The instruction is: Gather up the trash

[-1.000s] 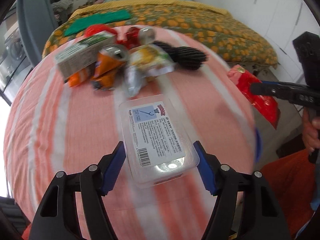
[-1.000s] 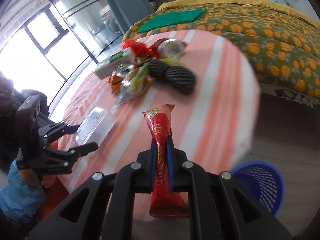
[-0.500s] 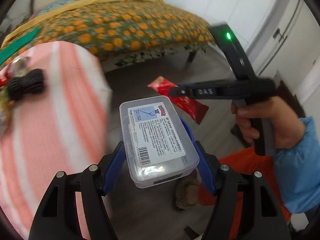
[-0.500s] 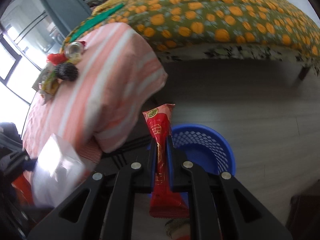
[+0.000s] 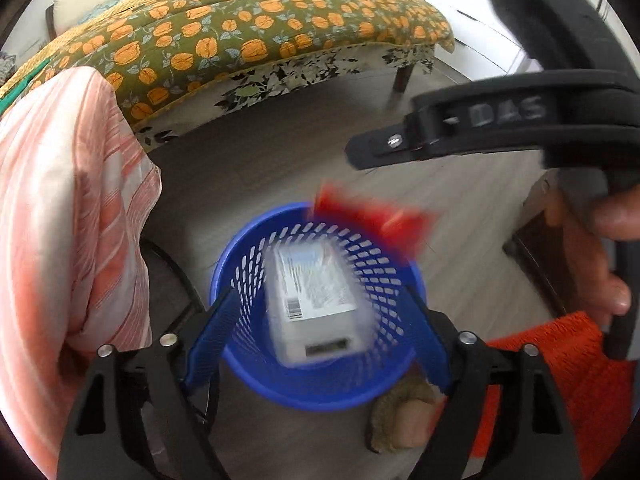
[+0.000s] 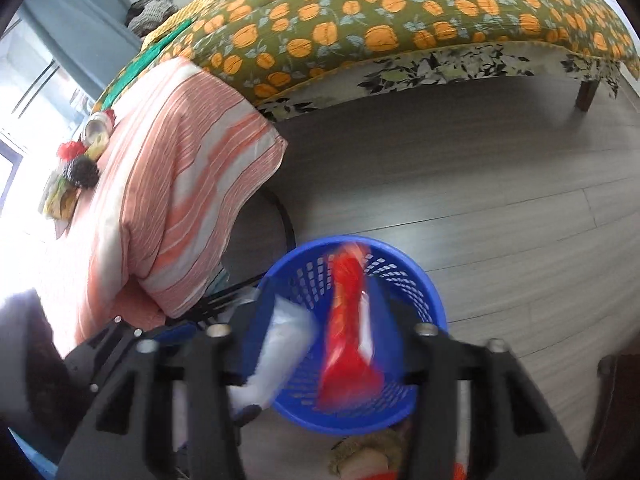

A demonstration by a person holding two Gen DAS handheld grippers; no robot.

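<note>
**Both grippers over the blue basket, both jaws wide**

You have one blue basket [image 5: 320, 392] on the floor, and everything here is placed against it. Two pieces of trash show at it: one clear plastic box [image 5: 316, 300] with a printed label, and one red wrapper [image 6: 348, 328]. One table with an orange striped cloth [image 6: 180, 184] stands beside the basket, its hanging corner just next to the rim, and one small heap of further trash [image 6: 76, 164] lies on the far end of that cloth, well apart from the basket. One bed with an orange-patterned cover [image 5: 248, 40] stands beyond the basket.

Your left gripper [image 5: 320, 336] hangs above the basket mouth. The box sits between its blue fingers [image 5: 216, 332] but touches neither; it is blurred, inside the basket's mesh wall. The jaws stand far apart and hold nothing.

Your right gripper [image 6: 320, 344] is also above the basket, on the side away from the table in the left wrist view. The red wrapper is blurred, lengthwise between its fingers and over the basket opening, with clear gaps to each side. Its jaws are spread wide too, gripping nothing. In the right wrist view the clear box shows as a pale smear at the basket's table-side rim.
</note>
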